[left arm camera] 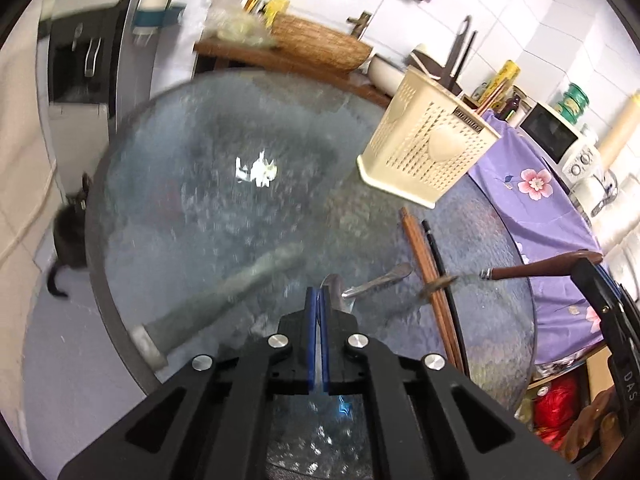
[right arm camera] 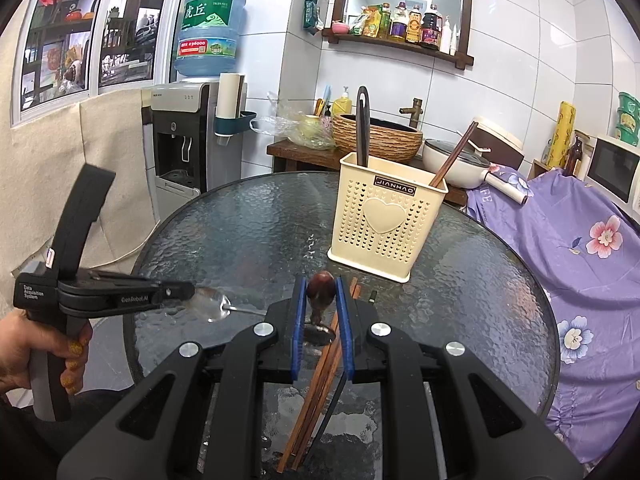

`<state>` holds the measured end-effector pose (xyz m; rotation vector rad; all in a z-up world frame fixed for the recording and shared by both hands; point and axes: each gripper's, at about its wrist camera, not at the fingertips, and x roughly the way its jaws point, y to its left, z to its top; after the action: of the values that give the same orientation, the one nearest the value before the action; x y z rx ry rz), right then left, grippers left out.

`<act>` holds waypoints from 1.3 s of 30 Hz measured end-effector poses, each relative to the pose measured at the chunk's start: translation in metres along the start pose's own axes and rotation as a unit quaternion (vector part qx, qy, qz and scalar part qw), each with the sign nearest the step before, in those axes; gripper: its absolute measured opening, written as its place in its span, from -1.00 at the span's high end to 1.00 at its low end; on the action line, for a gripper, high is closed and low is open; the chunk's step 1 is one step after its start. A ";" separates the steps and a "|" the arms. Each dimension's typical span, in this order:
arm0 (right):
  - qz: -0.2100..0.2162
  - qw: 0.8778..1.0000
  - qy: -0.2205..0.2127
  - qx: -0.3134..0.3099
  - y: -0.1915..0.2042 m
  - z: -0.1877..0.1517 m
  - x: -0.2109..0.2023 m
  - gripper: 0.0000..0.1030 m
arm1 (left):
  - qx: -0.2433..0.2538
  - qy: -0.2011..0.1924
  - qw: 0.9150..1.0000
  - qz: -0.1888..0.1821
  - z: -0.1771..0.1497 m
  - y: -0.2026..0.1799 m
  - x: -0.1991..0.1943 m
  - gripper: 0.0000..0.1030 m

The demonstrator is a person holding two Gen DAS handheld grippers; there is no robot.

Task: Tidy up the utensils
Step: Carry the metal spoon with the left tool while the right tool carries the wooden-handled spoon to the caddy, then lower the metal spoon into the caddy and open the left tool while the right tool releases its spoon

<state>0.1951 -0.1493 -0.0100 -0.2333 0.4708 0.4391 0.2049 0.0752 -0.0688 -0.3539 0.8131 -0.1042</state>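
Round glass counter (right arm camera: 248, 224), textured top, in a small kitchen. Cream perforated holder (right arm camera: 386, 224) stands upright on the far right part of the counter; a black utensil handle and a pair of chopsticks already stand in it.

Wooden chopsticks (right arm camera: 316, 392) and a thin black stick lie flat on the glass on the near side, running roughly toward the holder and passing under the right tool.

Right tool (right arm camera: 322, 320): jaws at a narrow gap, clamped on a wood-handled spoon (right arm camera: 319, 290). The rounded brown handle end points forward toward the holder; the metal bowl hangs below, just above the chopsticks. From the left wrist view the same spoon (left arm camera: 540, 268) shows level in the air at the right, clear of the glass.

Left tool (left arm camera: 318, 304): blue pads drawn almost together on the bowl end of a metal spoon (left arm camera: 376, 282). Its handle runs away to the right, toward the chopsticks; in the right wrist view the bowl (right arm camera: 210, 304) sits at the tool tip and the handle slants down to the glass. The person's hand (right arm camera: 38, 356) grips the tool's handle.

Judgement: the holder lies ahead and right of both tools, nearer the right. The metal spoon's long axis lies nearly level, so it needs tipping upright over the holder's open top.
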 end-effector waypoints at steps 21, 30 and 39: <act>0.041 0.998 -0.004 0.044 -0.051 0.058 0.006 0.69 | 0.191 -0.055 0.980 -0.027 0.095 -0.072 -0.045 0.97; 0.029 0.999 -0.015 0.039 -0.087 0.119 0.019 0.69 | 0.273 -0.084 0.958 -0.019 0.155 -0.121 -0.060 0.97; 0.011 0.997 -0.042 0.069 -0.130 0.188 0.035 0.69 | 0.328 -0.086 0.940 0.030 0.210 -0.151 -0.045 0.97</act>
<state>0.3553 -0.1927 0.1513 -0.0763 0.4203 0.4338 0.3331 0.0001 0.1482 0.2895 0.5727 -0.2746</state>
